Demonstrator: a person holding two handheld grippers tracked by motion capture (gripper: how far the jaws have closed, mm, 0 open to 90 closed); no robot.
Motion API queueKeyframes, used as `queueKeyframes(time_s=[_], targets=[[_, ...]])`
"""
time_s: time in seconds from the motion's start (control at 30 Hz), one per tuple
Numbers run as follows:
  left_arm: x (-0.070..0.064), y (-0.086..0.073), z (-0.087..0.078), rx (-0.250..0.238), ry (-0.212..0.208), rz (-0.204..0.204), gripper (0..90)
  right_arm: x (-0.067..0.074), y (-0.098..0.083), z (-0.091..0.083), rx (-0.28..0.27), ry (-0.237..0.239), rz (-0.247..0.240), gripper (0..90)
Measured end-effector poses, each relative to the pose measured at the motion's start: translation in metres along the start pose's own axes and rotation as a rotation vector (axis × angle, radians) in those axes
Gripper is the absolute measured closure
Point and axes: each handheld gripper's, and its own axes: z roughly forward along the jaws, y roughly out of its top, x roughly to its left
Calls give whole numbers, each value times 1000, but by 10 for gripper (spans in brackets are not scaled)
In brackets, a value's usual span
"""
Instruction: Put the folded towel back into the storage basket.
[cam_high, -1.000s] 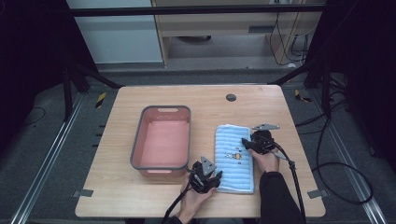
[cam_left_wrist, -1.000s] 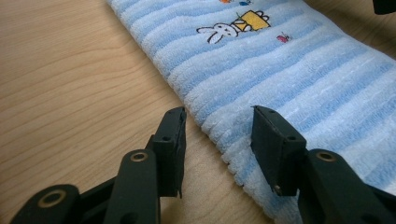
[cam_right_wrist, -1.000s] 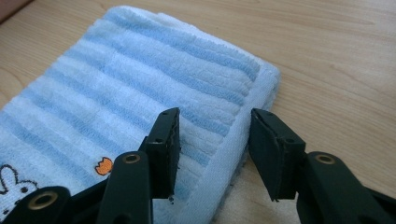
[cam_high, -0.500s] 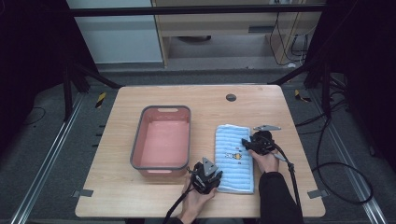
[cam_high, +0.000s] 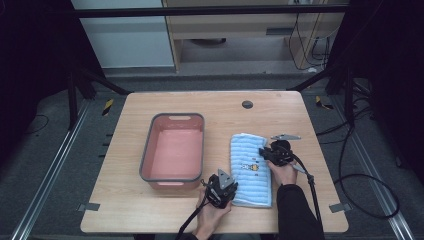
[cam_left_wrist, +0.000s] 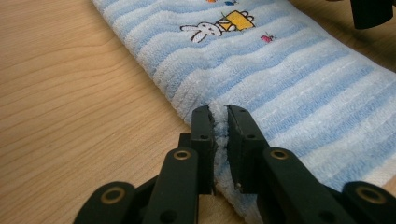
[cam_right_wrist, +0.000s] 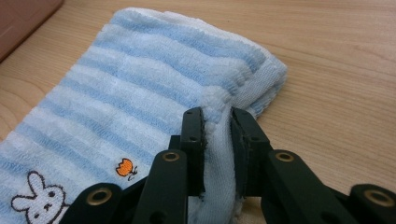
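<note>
Pale wood tabletop (cam_high: 150, 210) carries, from left to right, a pink basin (cam_high: 173, 148) and, just beside it, a folded blue-striped towel (cam_high: 250, 172) whose long axis runs away from the person. Both tools have just been closing: the left gripper (cam_left_wrist: 221, 122) pinches the towel's near left edge, the right gripper (cam_right_wrist: 216, 122) its far right edge. The basin lies left of the towel, nearer the left gripper, so any carry goes that way.

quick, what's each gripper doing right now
Left gripper: jaws have just been closing, now shut on the near edge of the striped towel.
Right gripper: jaws have just been closing, now shut on the towel's far edge.
</note>
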Motion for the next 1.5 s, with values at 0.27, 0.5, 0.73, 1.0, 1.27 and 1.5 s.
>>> queueKeyframes(time_s=[0.27,0.5,0.73,1.0,1.27,1.5], targets=[[2,0,-2,-20,-18,-16,860,4,4,-8,-25,-6,-27,780],[6,3,-12,-51,-43,-29,862,9,9,-18,-57,2,-54,780],[6,8,-23,-86,-57,-23,862,19,18,-34,-108,8,-84,781],[6,18,-35,-120,-66,-12,862,20,23,-47,-152,16,-81,781],[8,27,-47,-145,-76,-3,862,24,30,-60,-191,12,-101,782],[8,32,-54,-162,-77,-1,862,28,36,-67,-213,7,-112,782]])
